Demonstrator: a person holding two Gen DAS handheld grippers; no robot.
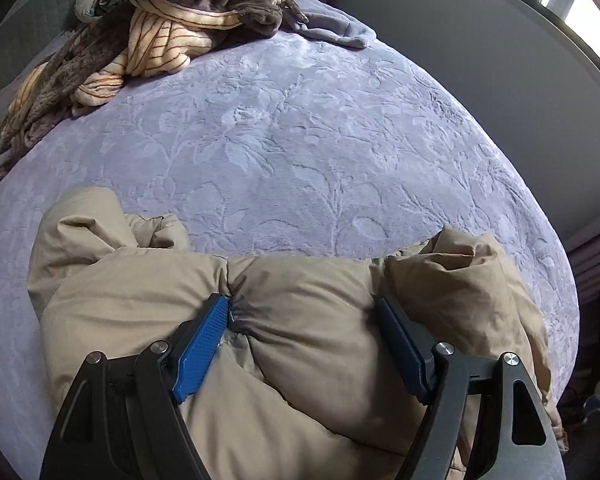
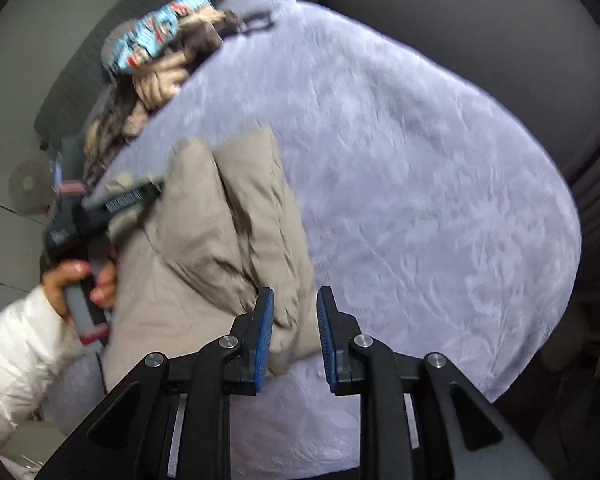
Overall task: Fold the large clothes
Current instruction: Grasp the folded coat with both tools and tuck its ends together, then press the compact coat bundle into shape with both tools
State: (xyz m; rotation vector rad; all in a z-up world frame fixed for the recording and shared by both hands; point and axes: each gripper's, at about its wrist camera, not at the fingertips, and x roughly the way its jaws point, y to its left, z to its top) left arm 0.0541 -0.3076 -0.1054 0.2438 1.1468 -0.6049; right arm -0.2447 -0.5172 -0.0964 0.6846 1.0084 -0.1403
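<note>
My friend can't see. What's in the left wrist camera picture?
A puffy tan jacket lies bunched on a purple bed cover, with the left gripper wide open over it. A pile of blankets sits at the far corner.

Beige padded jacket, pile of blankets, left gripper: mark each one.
Beige padded jacket (image 1: pixel 308 320): left wrist view, puffed middle panel.
Pile of blankets (image 1: pixel 168 36): left wrist view, striped cream fold.
Left gripper (image 2: pixel 100 208): right wrist view, its dark body.

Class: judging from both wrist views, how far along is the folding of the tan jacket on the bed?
Done: the tan jacket lies bundled, partly doubled over, on the lavender bedspread.
In hand: the left tool straddles a puffy section; the right tool stands open at its edge.
Left: squaring the folds, plus the clothes pile beyond.
</note>
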